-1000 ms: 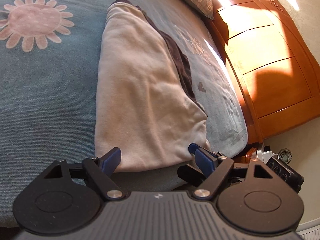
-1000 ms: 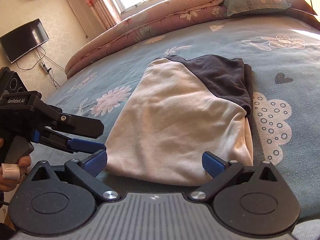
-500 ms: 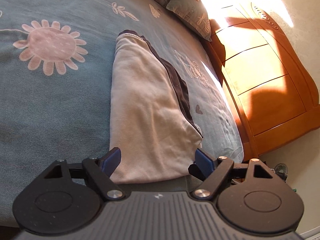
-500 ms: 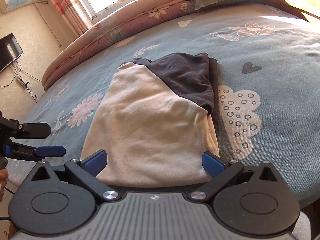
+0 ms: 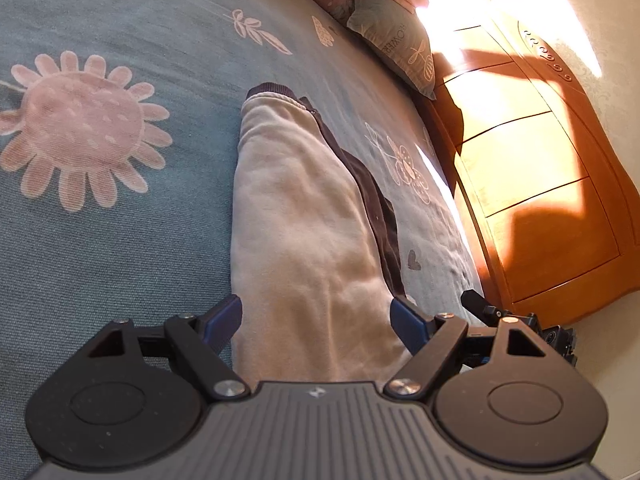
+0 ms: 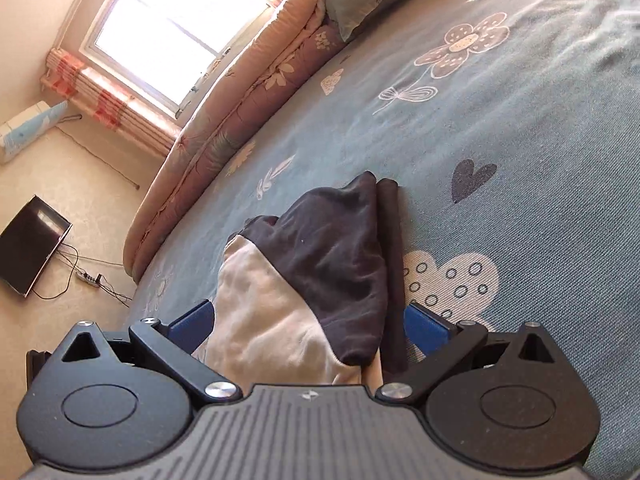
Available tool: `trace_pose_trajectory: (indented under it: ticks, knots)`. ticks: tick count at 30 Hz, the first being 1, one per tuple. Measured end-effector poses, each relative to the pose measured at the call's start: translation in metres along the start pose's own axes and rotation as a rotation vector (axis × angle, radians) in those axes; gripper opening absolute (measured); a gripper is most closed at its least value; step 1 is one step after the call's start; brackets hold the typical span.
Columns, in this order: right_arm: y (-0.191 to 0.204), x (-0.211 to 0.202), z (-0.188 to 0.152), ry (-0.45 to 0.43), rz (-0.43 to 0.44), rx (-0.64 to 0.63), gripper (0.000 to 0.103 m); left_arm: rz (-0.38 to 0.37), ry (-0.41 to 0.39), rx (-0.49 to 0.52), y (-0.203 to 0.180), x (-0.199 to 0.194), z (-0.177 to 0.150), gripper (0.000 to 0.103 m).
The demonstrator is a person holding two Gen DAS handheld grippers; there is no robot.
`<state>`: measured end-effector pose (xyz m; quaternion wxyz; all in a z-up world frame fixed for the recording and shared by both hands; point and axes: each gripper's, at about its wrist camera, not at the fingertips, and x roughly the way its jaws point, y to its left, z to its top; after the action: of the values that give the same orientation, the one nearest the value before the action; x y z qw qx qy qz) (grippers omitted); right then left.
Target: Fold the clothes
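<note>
Left wrist view: garment (image 5: 316,248) centre frame, folded into a narrow cream-and-dark strip on bed (image 5: 120,240) | left gripper (image 5: 318,316) spread wide, straddling its near end | right gripper (image 6: 308,320) likewise agape | further folds may remain | headboard (image 5: 540,184) right, window (image 6: 172,28) upper left.

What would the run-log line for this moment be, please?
phase: folding | left gripper: open, straddling garment | right gripper: open, straddling garment | garment: cream-and-dark, partly folded on bedspread

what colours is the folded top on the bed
Cream body with dark brown sleeve and trim, the folded top shows best in the right wrist view.
</note>
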<state>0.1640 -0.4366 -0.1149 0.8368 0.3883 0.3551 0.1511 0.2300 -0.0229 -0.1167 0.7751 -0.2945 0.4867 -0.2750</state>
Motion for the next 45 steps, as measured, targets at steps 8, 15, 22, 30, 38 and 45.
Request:
trace_pose_trajectory:
  ticks: [8,15,22,30,38,45]
  knots:
    - [-0.025,0.042,0.028,0.071,0.041,0.077,0.103,-0.028,0.051,-0.026,0.014,0.037,0.028,0.081]
    - [-0.014,0.083,0.058,0.118,0.033,0.035,0.103,-0.061,0.092,-0.025,0.018,0.065,0.051,0.085]
    - [-0.017,0.093,0.067,0.157,0.079,0.087,0.103,-0.097,0.103,-0.02,0.025,0.071,0.058,0.085]
    - [-0.014,0.076,0.038,0.298,0.145,0.061,0.103,-0.147,0.144,-0.063,0.039,0.07,0.058,0.085]
    - [-0.014,0.111,0.061,0.325,0.179,0.108,0.103,-0.166,0.18,-0.088,0.042,0.087,0.069,0.083]
    - [-0.033,0.093,0.052,0.352,0.286,0.077,0.096,-0.183,0.245,-0.114,0.059,0.084,0.064,0.061]
